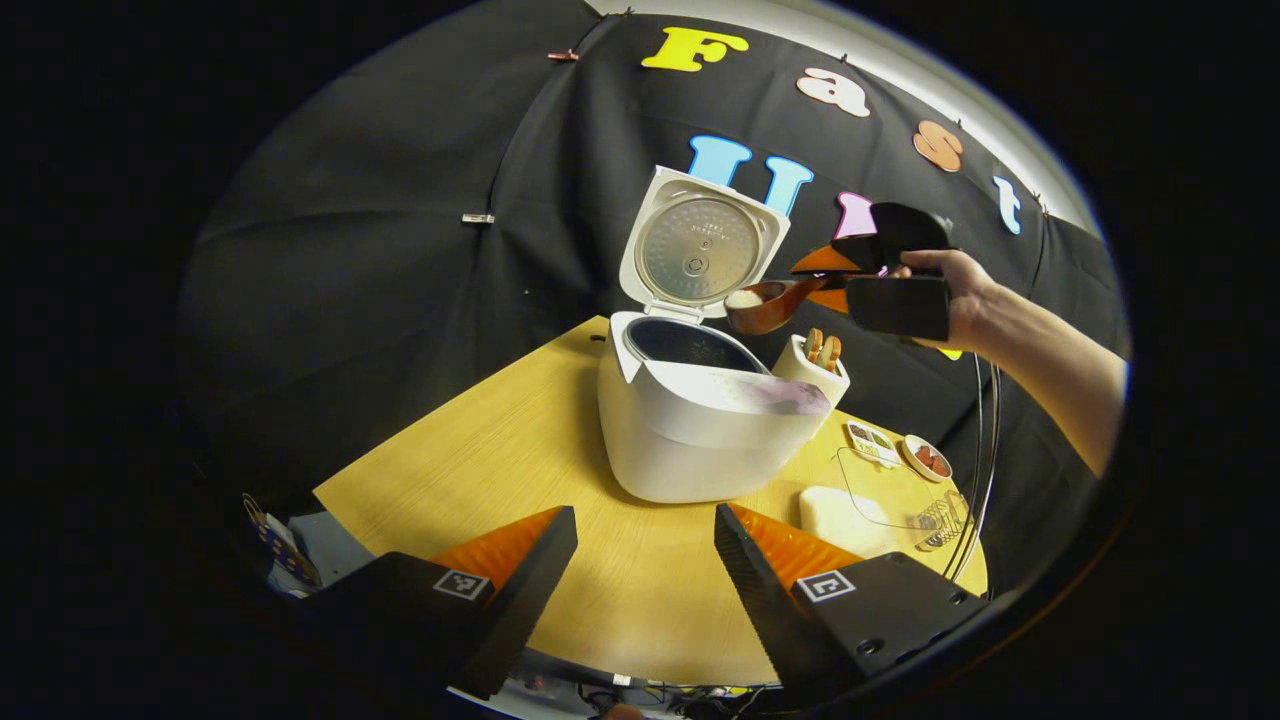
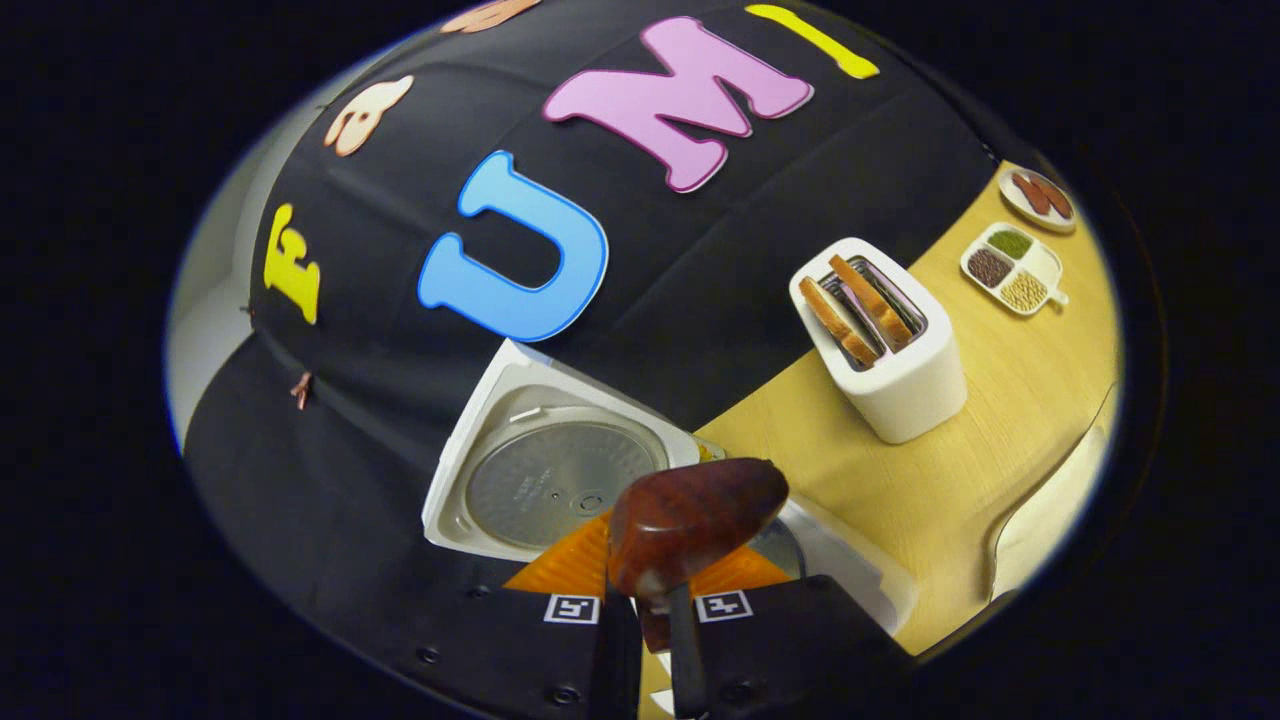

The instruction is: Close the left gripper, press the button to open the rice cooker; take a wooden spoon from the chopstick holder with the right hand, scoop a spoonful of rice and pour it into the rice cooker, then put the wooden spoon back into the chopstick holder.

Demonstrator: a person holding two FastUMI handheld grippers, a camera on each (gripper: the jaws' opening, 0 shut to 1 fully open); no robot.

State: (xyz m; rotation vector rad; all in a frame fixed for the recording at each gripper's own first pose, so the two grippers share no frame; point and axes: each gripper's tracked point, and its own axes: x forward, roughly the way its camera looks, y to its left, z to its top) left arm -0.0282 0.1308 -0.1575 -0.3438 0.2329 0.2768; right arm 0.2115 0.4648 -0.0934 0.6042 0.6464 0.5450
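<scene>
Wooden table (image 1: 480,440) carries rice cooker (image 1: 700,420), lid up. Your right gripper (image 1: 850,275) clamps wooden spoon (image 1: 765,305), rice in bowl, held above cooker's far rim, just off open pot. Your left gripper (image 1: 645,540) hangs back near table edge, fingers spread, holding nothing. Toaster (image 2: 885,340) behind cooker.

no readable text on any object.
</scene>
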